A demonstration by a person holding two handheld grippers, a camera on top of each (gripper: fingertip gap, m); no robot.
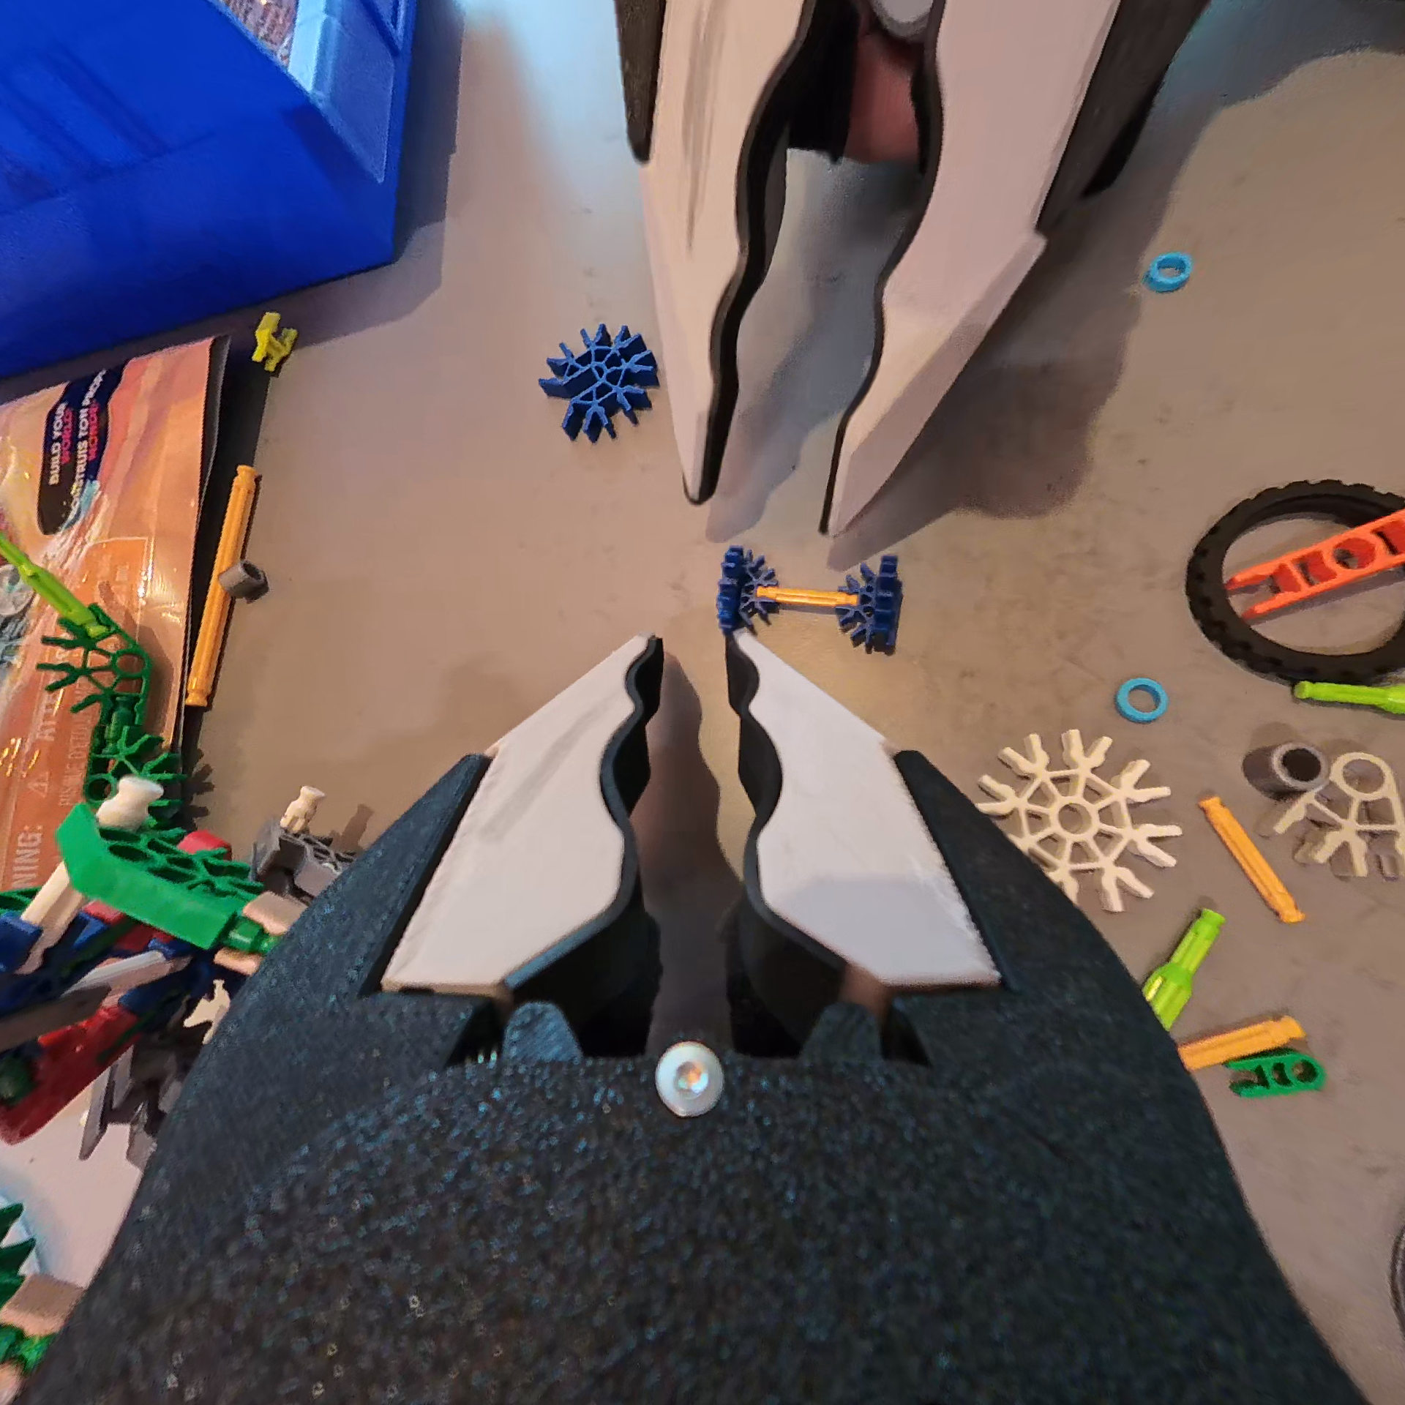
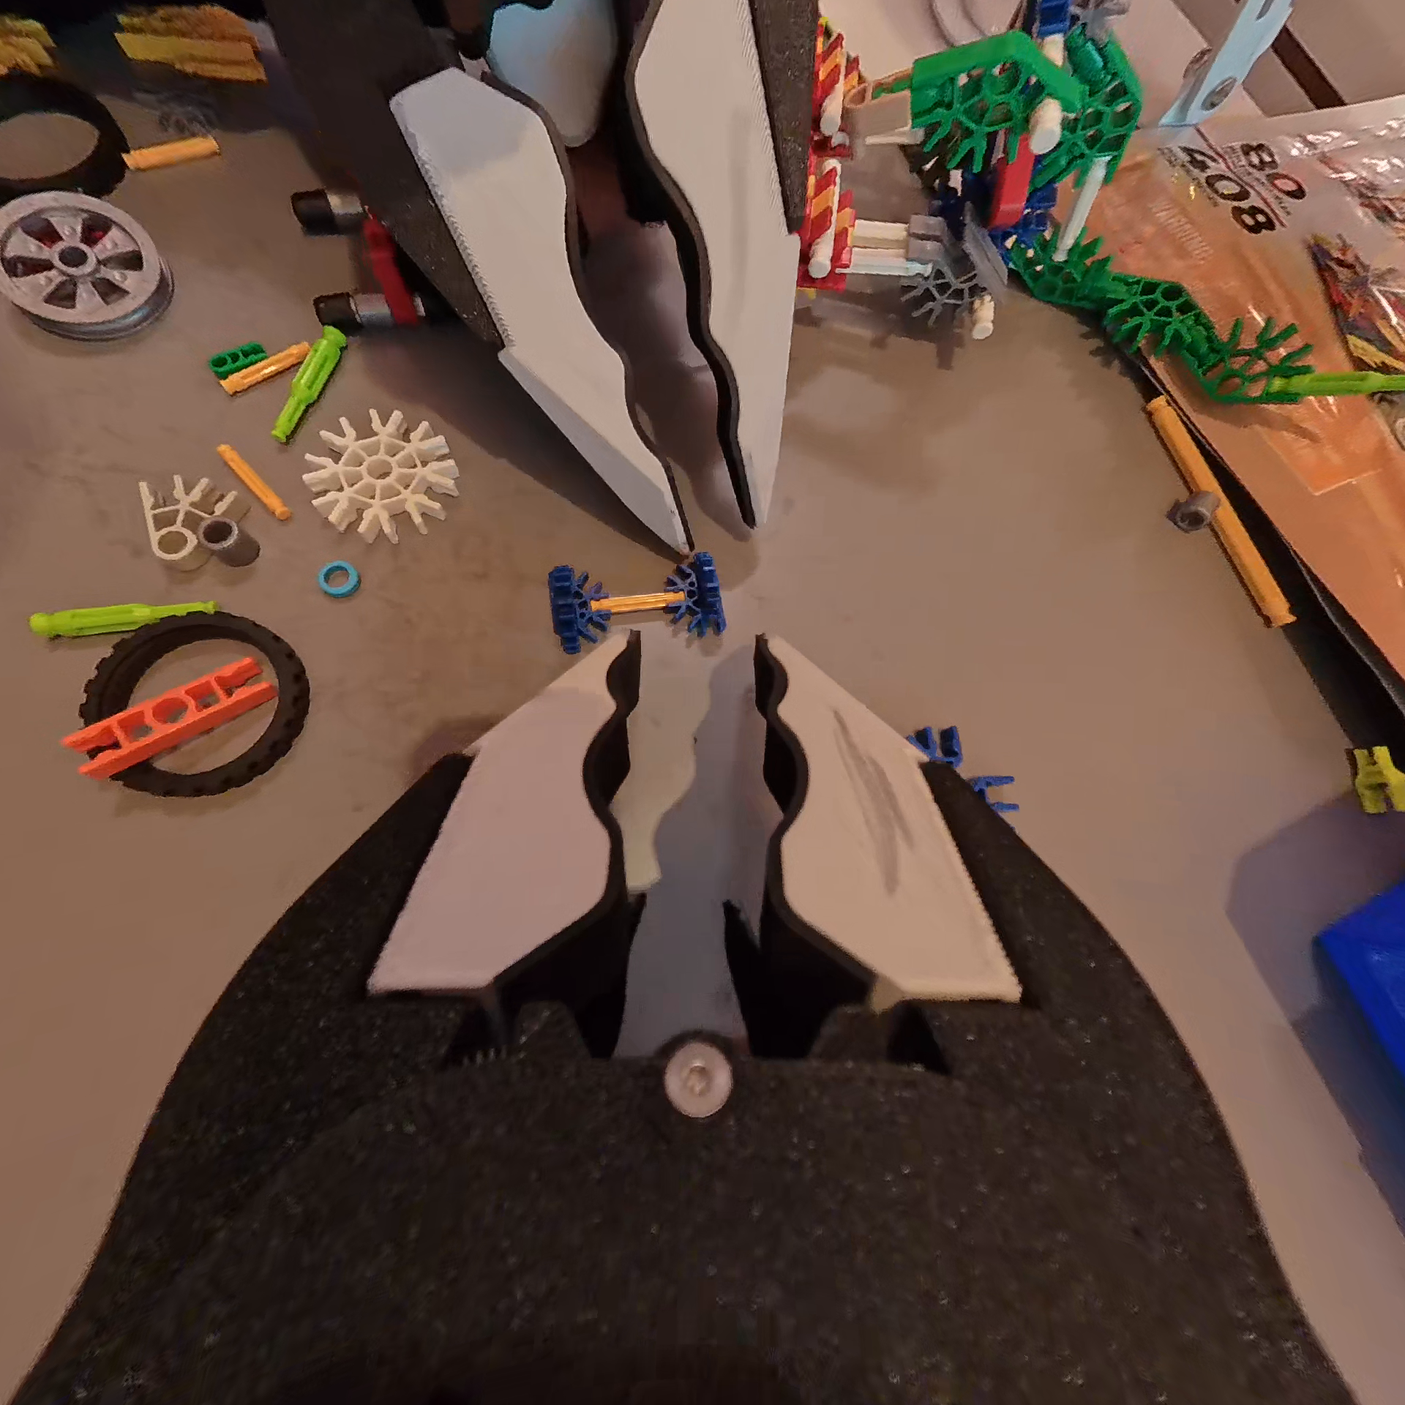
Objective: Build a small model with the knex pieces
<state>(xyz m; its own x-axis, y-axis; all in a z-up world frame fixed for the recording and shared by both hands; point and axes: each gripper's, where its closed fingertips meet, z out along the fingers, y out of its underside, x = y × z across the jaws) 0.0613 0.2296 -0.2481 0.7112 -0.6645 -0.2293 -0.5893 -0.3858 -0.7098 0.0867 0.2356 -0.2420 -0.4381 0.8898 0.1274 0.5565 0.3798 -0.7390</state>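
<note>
Grippers face each other over a grey table (image 1: 456, 532). The left gripper (image 1: 693, 648) is held slightly apart and empty; the right gripper (image 2: 696, 645) is parted wider, also empty. Between them lies a small dumbbell piece (image 1: 809, 597), two blue connectors joined by an orange rod. It is judged light, rigid and perhaps prone to roll; the rod is best pinched.

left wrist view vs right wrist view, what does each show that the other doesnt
Only the left wrist view: a second blue ring near the right gripper, and the whole loose blue connector.
Only the right wrist view: a silver wheel and black-tipped red rods.
Both: the left gripper, open like the right, the blue-and-yellow axle, white connector, tyre, orange clip and green model.
</note>
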